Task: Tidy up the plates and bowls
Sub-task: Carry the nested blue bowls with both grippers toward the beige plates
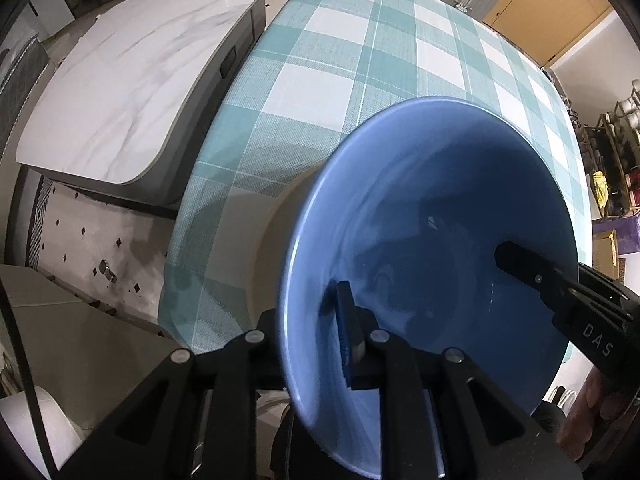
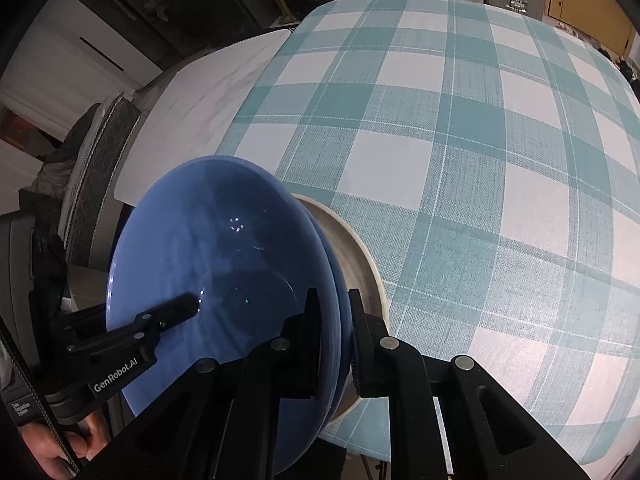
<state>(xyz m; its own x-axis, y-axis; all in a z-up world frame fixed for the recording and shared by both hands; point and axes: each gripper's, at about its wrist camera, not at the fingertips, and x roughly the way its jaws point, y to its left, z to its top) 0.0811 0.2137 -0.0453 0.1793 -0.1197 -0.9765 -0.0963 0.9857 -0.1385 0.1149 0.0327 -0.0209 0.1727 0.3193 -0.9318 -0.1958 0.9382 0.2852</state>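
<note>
A blue plate [image 1: 432,216] is held between both grippers over the near edge of the checked table. My left gripper [image 1: 312,328] is shut on its near-left rim. My right gripper [image 2: 334,340] is shut on the opposite rim; the plate [image 2: 208,248] shows in the right wrist view too, where the rim looks doubled, as if two blue plates are stacked. Under the plate sits a cream bowl or plate [image 2: 360,264], also seen in the left wrist view [image 1: 272,240]. The right gripper's finger [image 1: 528,268] shows in the left view, the left gripper's finger [image 2: 168,312] in the right view.
The teal and white checked tablecloth [image 2: 460,152] covers the table. A white marble-topped cabinet [image 1: 132,80] stands to the left, beyond a gap with tiled floor [image 1: 100,248]. Shelves with clutter [image 1: 616,152] stand at far right.
</note>
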